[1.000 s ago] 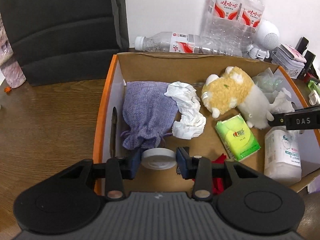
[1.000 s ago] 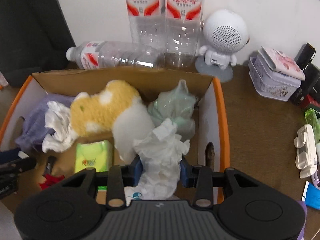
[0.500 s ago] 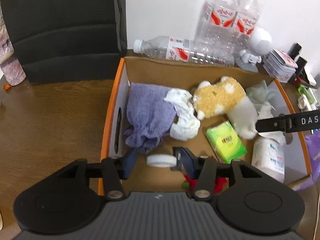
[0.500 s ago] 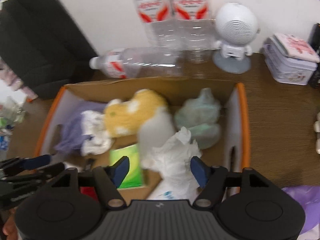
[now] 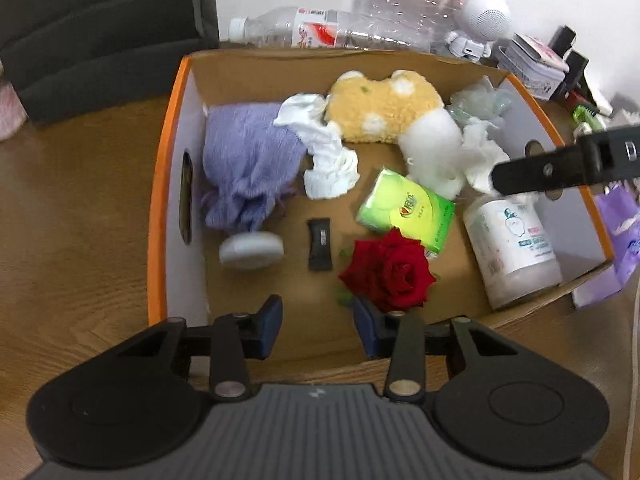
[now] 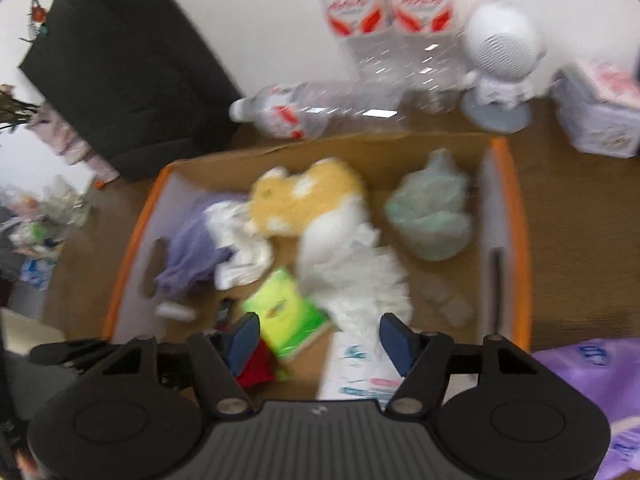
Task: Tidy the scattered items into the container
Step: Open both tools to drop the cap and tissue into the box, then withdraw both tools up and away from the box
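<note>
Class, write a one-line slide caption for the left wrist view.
Left gripper, nothing between its closing jaws, above a cardboard box holding a red rose, white disc and plush toy.

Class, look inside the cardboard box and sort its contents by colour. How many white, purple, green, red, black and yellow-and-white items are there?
White: 4, crumpled tissue, crumpled tissue, round lid, plastic jar
Purple: 1, knitted pouch
Green: 2, tissue packet, plastic bag
Red: 1, rose
Black: 1, small clip
Yellow-and-white: 1, plush toy
Total: 10

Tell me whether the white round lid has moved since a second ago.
Yes. The white round lid left the left gripper, whose jaws are closing with nothing between them, and now lies on the box floor below the purple pouch.
</note>
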Demonstrator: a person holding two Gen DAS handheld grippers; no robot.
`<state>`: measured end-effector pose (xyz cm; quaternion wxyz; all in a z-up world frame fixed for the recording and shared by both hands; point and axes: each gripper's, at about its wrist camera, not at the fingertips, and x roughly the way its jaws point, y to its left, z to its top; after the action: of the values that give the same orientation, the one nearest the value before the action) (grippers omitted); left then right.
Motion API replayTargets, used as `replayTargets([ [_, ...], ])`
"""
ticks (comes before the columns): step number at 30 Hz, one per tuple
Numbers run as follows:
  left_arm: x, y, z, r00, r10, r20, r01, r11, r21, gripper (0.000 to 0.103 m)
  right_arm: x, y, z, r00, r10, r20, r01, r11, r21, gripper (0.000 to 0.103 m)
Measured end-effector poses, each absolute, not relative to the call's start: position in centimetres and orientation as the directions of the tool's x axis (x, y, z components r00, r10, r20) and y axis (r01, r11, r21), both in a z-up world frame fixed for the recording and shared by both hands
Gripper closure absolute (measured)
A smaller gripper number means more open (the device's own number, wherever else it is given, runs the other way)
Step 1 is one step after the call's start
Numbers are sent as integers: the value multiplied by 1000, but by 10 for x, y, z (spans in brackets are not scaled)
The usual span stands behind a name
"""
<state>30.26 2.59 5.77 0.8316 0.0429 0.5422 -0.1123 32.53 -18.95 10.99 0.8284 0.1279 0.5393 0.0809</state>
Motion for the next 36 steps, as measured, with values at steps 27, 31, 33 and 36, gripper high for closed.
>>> replayTargets([
  [27, 249, 33, 152, 579, -76, -812, 95, 995, -25, 0, 255, -190, 157, 403, 132, -906, 84, 980, 180, 26],
  [31, 228, 28, 171, 592, -83, -801, 105, 994, -25, 0, 232, -182, 180, 452, 119, -884, 64, 984, 165, 23],
  [33, 218, 26, 179, 608, -88, -789, 109, 994, -27, 0, 221, -177, 189, 480, 110, -870, 51, 987, 154, 22],
  [36, 200, 22, 190, 645, -97, -758, 113, 993, -31, 0, 201, -169, 203, 547, 101, -831, 31, 990, 140, 21],
])
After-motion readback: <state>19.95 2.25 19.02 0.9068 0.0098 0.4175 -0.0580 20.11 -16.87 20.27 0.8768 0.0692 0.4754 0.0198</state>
